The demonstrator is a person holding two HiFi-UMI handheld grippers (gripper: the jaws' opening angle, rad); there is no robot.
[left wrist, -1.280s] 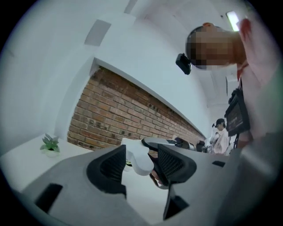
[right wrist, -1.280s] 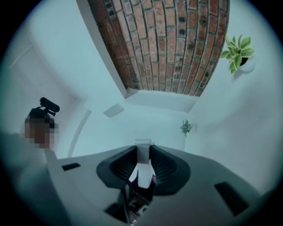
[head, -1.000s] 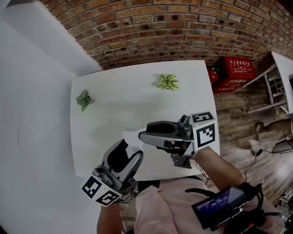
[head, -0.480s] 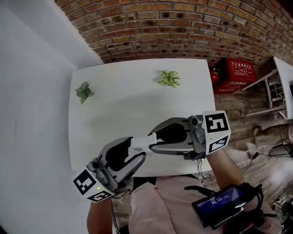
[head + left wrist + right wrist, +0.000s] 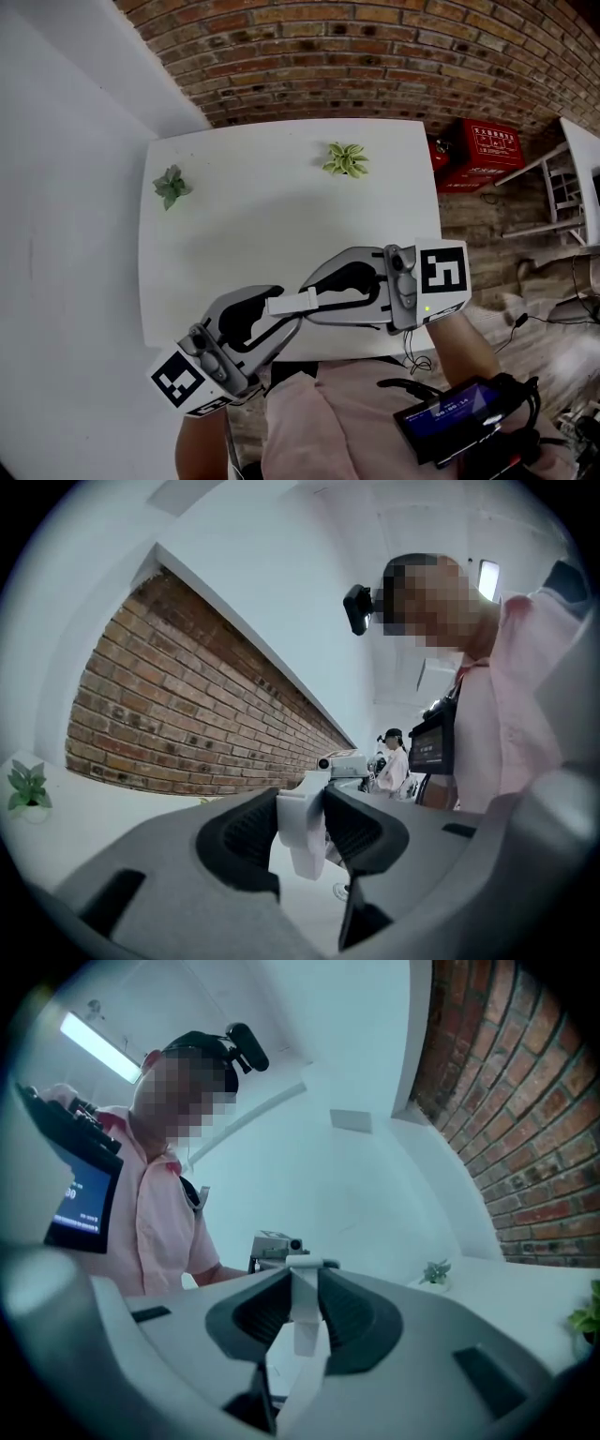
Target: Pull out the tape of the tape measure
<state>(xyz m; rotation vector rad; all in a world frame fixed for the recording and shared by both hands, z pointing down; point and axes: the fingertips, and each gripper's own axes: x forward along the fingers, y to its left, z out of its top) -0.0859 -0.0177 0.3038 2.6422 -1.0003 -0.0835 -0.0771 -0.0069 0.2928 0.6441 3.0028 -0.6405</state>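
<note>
The white tape measure (image 5: 292,302) sits low in the centre of the head view, above the near edge of the white table (image 5: 244,216). The left gripper (image 5: 284,312), whose jaws have just been closing, presses both pads on one end. The right gripper (image 5: 314,298) pinches the other end at a narrow gap. Which end is the tape seems unclear. Two small plants (image 5: 172,185) (image 5: 345,159) stand well apart near the table's far edge.

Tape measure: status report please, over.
Left gripper jaws just closed onto tape measure. Right gripper shut on it too. Not pulled out yet. Nothing in the way.
</note>
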